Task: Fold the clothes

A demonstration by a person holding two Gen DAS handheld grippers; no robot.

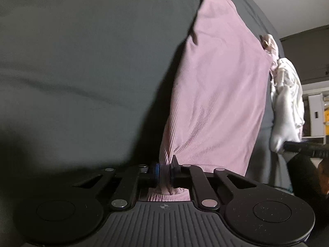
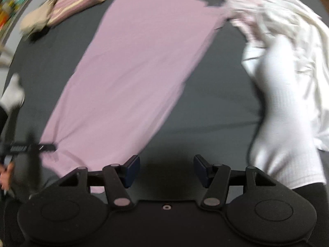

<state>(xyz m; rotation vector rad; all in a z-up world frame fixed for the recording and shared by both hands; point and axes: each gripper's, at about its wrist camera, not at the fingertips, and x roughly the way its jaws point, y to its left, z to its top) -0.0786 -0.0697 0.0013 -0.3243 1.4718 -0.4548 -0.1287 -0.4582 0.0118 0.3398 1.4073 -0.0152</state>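
A pink ribbed garment (image 1: 218, 94) lies stretched over a dark grey surface (image 1: 82, 61). My left gripper (image 1: 164, 174) is shut on a bunched near corner of it, cloth pinched between the pads. In the right wrist view the same pink garment (image 2: 127, 78) runs as a long flat strip from near left to far right. My right gripper (image 2: 167, 169) hovers open just past the garment's near edge, nothing between its fingers. The left gripper (image 2: 48, 147) shows at the left edge, clamped on the garment's corner.
A heap of white and pale pink clothes (image 2: 287, 78) sits on the right of the dark grey surface (image 2: 216, 94). A striped pink and cream garment (image 2: 80, 2) lies at the far left. White shelving (image 1: 316, 117) stands beyond the surface's edge.
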